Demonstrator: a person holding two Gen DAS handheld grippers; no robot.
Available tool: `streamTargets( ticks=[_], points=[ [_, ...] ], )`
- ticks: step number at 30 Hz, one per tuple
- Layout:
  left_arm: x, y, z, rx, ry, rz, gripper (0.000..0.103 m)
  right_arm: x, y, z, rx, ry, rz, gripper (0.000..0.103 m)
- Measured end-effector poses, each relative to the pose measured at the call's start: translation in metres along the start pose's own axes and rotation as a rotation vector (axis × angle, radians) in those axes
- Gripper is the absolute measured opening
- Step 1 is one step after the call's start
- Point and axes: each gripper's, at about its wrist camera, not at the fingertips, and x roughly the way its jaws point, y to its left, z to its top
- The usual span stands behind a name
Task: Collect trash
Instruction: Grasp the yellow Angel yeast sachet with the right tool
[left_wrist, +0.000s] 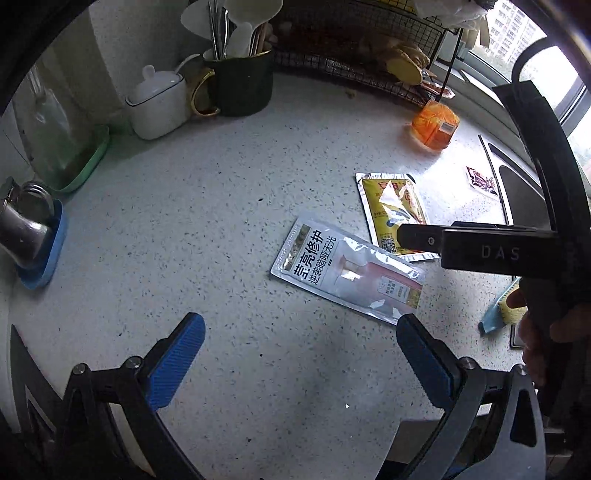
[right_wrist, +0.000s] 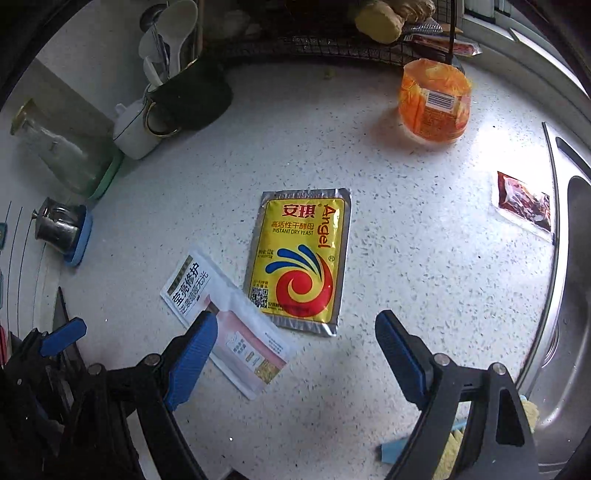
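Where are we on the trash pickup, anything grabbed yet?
Done: nothing visibly collected. In hand: nothing; left gripper and right gripper are both open over the counter. Left: yellow yeast packet, white sachet, orange wrapper and dark red sachet all lie on the countertop.
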Motion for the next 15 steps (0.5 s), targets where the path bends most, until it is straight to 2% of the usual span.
streamTargets(
  ticks=[4,8,13,15],
  points=[
    [0.015,0.01,0.004,-0.008,0.03,-0.009,0.103,0.019,0.004,0.015,0.004,0.033,-0.03,0.087],
    [0.023,0.018,0.004,-0.019,0.049,-0.009,0.103,0.026,0.014,0.025,-0.02,0.029,-0.069,0.088],
    [0.024,0.023,0.003,-0.029,0.058,-0.008,0.103,0.038,0.04,0.017,-0.165,0.036,-0.219,0.089],
    [0.022,0.023,0.003,-0.02,0.059,-0.002,0.103,0.039,0.049,0.014,-0.198,0.024,-0.22,0.085]
  ],
)
